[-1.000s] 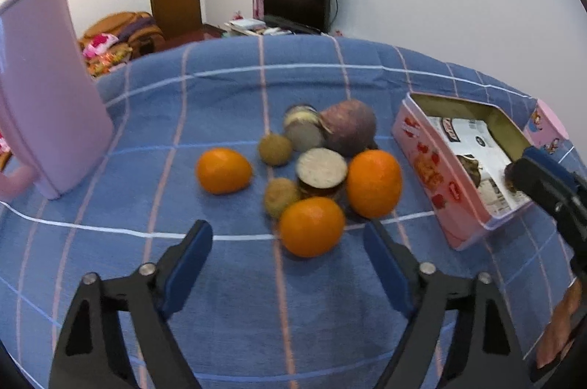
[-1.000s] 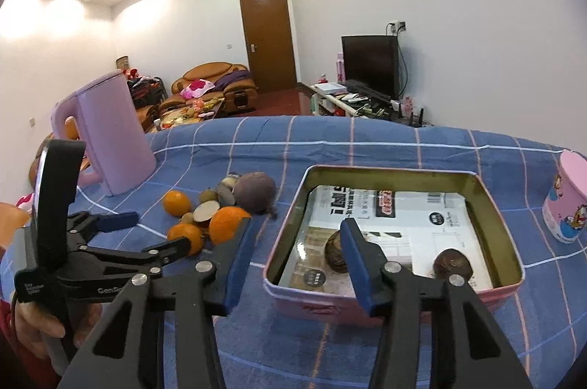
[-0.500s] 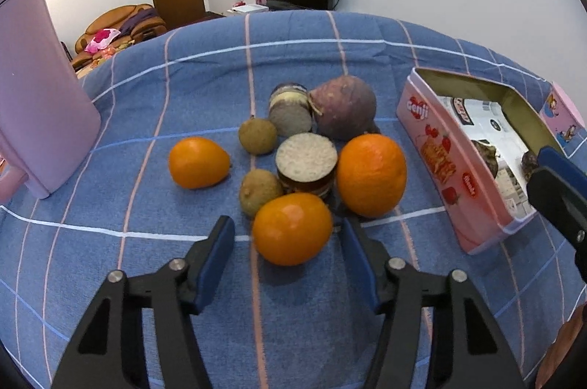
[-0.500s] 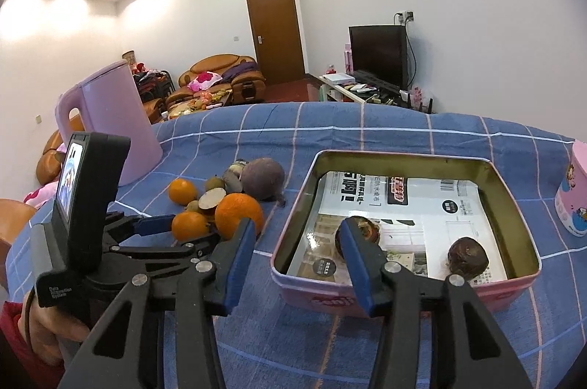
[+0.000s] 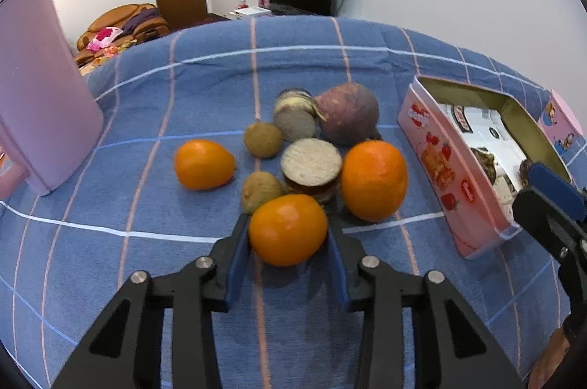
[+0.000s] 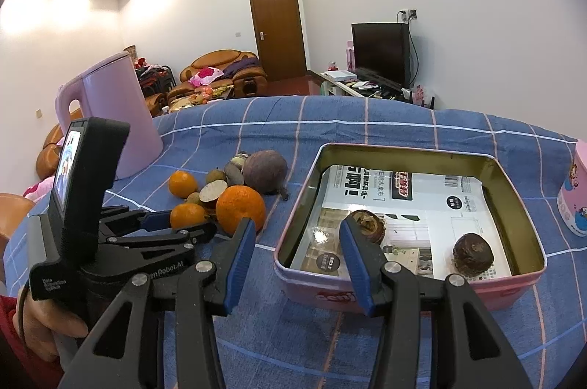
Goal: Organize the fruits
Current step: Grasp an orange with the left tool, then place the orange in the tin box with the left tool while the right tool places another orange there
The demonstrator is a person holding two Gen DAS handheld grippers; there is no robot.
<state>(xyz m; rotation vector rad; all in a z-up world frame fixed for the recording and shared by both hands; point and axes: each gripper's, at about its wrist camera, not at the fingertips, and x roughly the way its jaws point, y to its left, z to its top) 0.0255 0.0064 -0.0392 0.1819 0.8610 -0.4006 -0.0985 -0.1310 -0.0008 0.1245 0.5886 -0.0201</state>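
Note:
A pile of fruit lies on the blue checked cloth. My left gripper is shut on the nearest orange, which rests on the cloth; it also shows in the right wrist view. Behind it are a big orange, a smaller orange, two brown kiwis, cut taro pieces and a purple round root. The pink tin box at the right holds two brown fruits. My right gripper is open and empty, over the tin's near left rim.
A pink kettle stands at the left of the cloth. A pink cartoon cup stands right of the tin. A sofa, door and TV are in the room behind the table.
My left gripper moved forward to the nearest orange and closed its fingers on it. My right gripper shifted slightly and stayed open.

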